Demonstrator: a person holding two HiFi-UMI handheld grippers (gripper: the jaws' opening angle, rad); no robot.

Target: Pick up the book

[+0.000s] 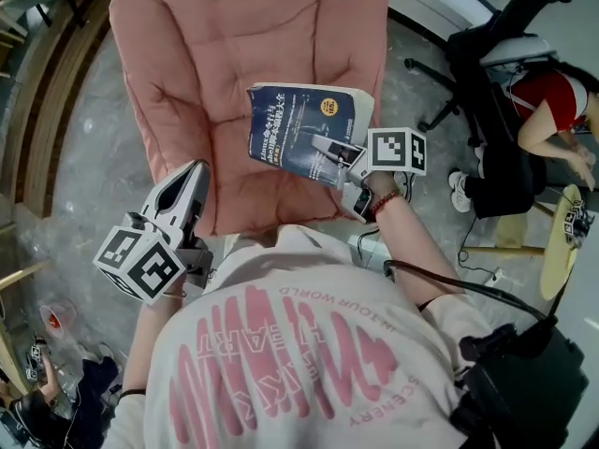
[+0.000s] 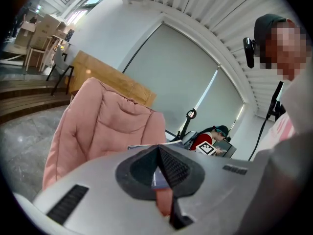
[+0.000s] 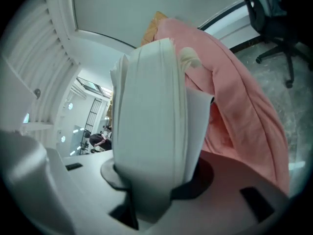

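A thick blue-covered book [image 1: 304, 134] hangs in the air over the seat of a pink padded chair [image 1: 234, 45]. My right gripper [image 1: 348, 171] is shut on the book's lower right corner. In the right gripper view the book's white page edges [image 3: 151, 131] stand upright between the jaws and fill the middle, with the pink chair [image 3: 239, 106] behind. My left gripper [image 1: 192, 171] is at the lower left, beside the chair's front edge, shut and holding nothing. In the left gripper view its pads [image 2: 171, 168] meet, and the book's edge [image 2: 146, 145] shows just beyond them.
A black office chair [image 1: 496, 82] stands at the right, with a seated person in red [image 1: 552, 101] next to it. Wooden steps [image 1: 37, 110] run along the left. A black cable [image 1: 449, 288] leads to a black pack [image 1: 524, 382] at my lower right.
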